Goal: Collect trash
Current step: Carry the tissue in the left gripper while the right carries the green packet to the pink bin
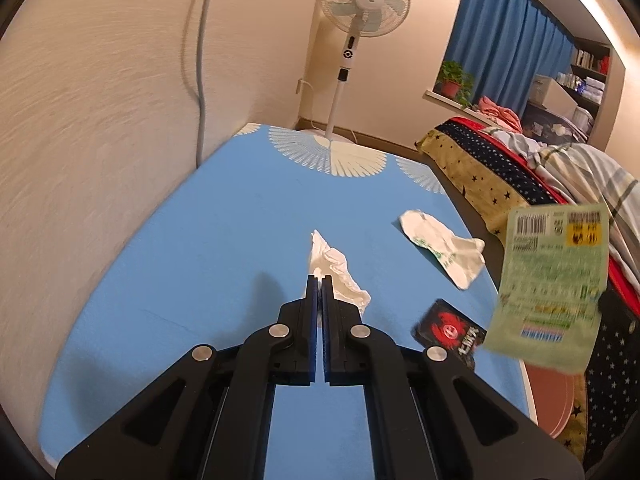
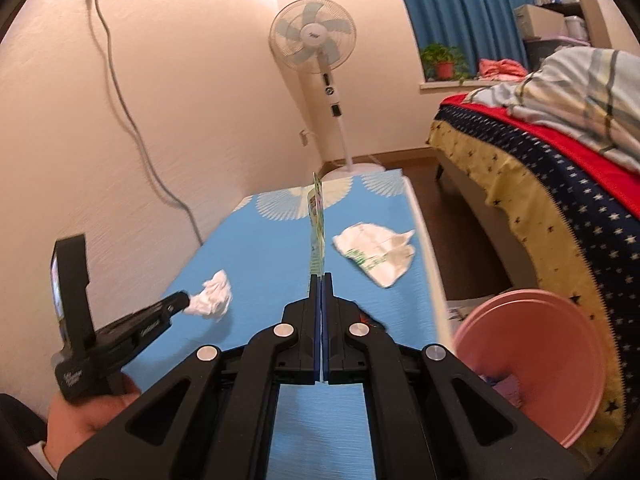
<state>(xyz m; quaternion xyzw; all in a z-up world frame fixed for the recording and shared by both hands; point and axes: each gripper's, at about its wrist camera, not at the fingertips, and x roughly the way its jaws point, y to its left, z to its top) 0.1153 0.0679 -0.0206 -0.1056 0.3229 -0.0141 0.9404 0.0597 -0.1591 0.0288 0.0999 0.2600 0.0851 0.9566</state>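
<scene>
Over the blue table (image 1: 192, 240), which stands against a cream wall (image 1: 100, 120), the left gripper (image 1: 319, 279) is clamped on a crumpled white tissue (image 1: 340, 276); from the right wrist view the same tissue (image 2: 214, 296) hangs at the tips of that gripper (image 2: 185, 301), lifted off the tabletop, with a hand (image 2: 92, 412) wrapped around the handle below. To its right, the right gripper (image 2: 321, 277) has its jaws pressed together on the lower edge of a green wrapper (image 2: 317, 232), seen edge-on and standing upright between the fingers; in the left wrist view this wrapper (image 1: 556, 280) shows its printed back, with a barcode near the top, held up beyond the table's right edge. Further back on the table lies a crumpled white plastic bag (image 2: 376, 254) with green print, apart from both grippers. A small black packet (image 1: 450, 330) with a red design lies on the table near the right edge, close to the grippers. Beside the table on the floor, next to the bed (image 2: 540, 168), sits a pink bin (image 2: 532, 364), open at the top. A standing fan (image 2: 314, 44) is in the far corner
</scene>
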